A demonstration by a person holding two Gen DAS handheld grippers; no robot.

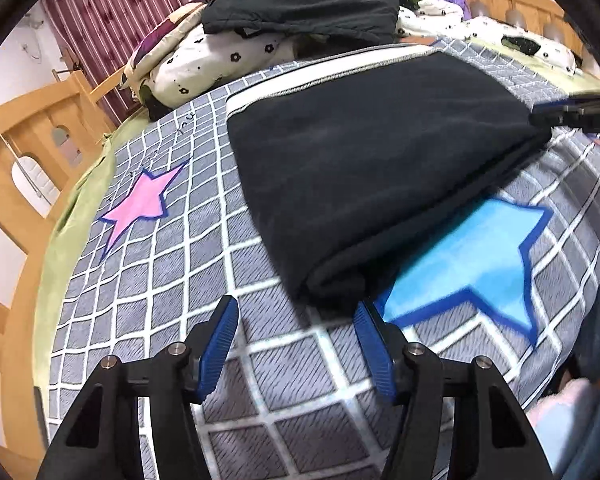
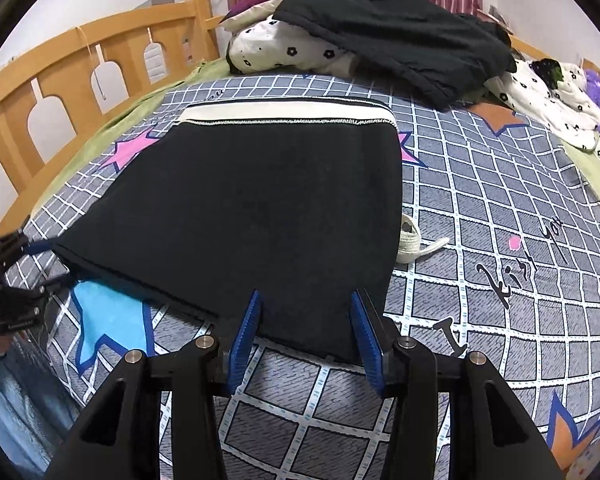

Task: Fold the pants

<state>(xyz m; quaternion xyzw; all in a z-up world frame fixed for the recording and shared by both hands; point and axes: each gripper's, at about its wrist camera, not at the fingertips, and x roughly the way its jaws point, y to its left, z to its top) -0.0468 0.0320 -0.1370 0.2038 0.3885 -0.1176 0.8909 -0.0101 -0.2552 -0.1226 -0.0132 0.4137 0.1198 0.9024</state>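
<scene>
One grid-print bedspread (image 2: pixel 479 184) with stars, covering the bed. Folded black pants (image 2: pixel 260 208) flat on it, pale waistband (image 2: pixel 288 114) at the far end. Left gripper (image 1: pixel 296 312) and right gripper (image 2: pixel 305 306) both partly open at the near edge, gripping nothing.

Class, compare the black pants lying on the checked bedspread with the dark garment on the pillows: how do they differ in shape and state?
The pants lie flat, folded into a neat block; the dark garment is rumpled and draped unevenly. The pants show a pale waistband along the far edge; the garment shows none. The pants rest on the bedspread; the garment lies on the pillows. Both are dark fabric.
</scene>
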